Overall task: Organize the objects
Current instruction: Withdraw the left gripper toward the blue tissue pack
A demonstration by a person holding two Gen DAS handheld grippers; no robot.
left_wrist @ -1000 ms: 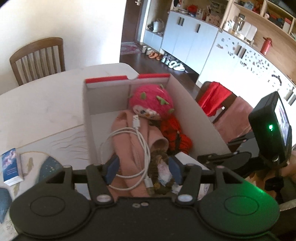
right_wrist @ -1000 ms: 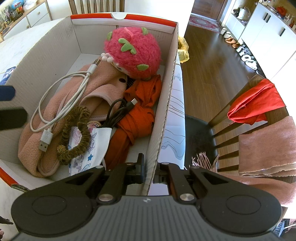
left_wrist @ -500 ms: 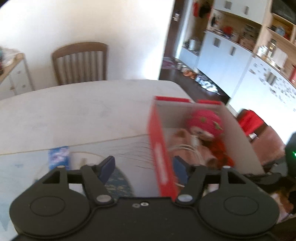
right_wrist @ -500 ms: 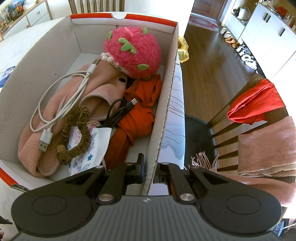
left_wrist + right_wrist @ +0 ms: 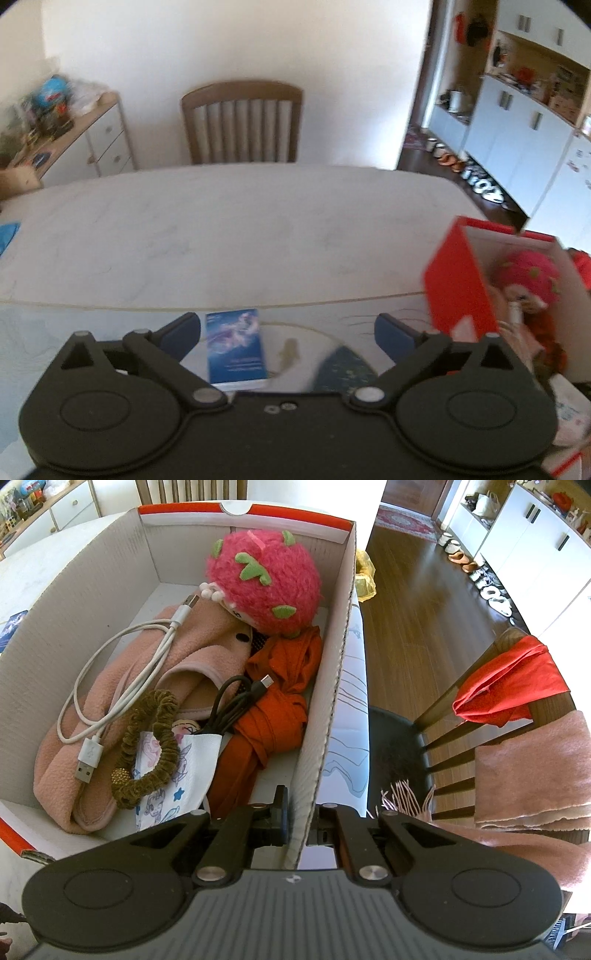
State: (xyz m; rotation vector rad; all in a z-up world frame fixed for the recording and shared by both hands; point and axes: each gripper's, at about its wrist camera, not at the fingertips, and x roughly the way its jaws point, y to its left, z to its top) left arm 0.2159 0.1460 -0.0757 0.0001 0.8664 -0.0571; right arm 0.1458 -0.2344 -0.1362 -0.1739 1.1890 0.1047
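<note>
Your right gripper (image 5: 298, 823) clamps the corrugated cardboard box's wall (image 5: 325, 716) — fuzzy pink plush (image 5: 264, 587) inside. Your left gripper (image 5: 286, 330) is opening, empty, over a glossy blue booklet (image 5: 236, 349) — half-hidden from the right view.

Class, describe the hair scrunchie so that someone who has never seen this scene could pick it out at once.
Start at the open cardboard box with the red rim on the table. At the near end, below the pink plush, lies a patterned face mask beside a pink fleece. The scrunchie is the olive-brown ruffled ring lying across that mask: the only closed loop there, thicker and fuzzier than the white cable.
</note>
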